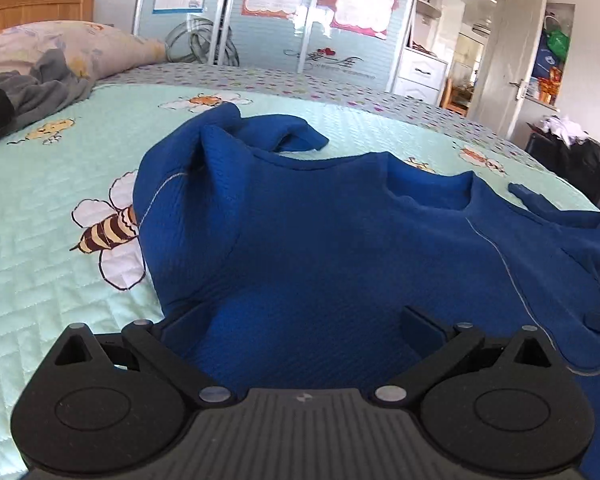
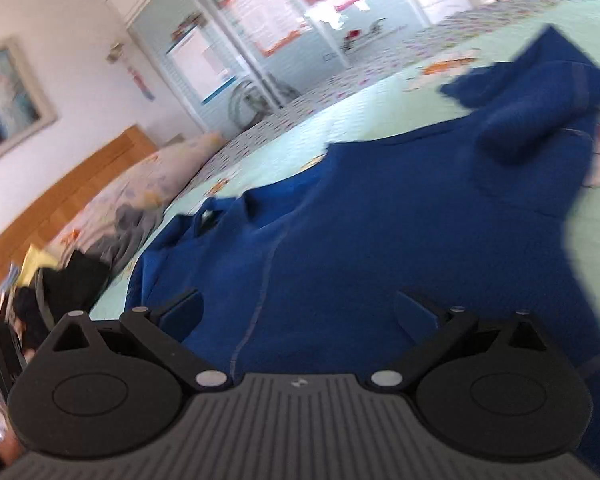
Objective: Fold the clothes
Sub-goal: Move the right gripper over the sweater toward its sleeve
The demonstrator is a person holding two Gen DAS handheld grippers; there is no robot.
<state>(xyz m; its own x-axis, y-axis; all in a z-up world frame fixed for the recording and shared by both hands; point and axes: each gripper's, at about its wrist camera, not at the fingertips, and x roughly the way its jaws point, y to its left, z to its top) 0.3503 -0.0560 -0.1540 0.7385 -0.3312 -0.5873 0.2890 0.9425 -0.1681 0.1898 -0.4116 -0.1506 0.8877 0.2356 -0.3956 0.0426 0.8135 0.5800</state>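
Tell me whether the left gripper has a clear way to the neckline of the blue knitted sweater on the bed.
Probably yes. The left gripper is open over the blue knitted sweater, and only flat fabric lies between it and the neckline ahead; nothing blocks the way.

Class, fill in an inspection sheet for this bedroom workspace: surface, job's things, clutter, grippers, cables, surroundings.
Surface: pale green quilted bedspread with bee prints.
Job's things: blue knit long-sleeved top spread out, sleeves crumpled, not yet folded.
Clutter: grey crumpled garment by the floral pillow; dark bundle at the headboard end.
Grippers: left hand-held gripper open over the top; right hand-held gripper open over it, view blurred.
Cables: nothing seen.
Surroundings: wooden headboard, sliding wardrobe doors with posters, open white door.
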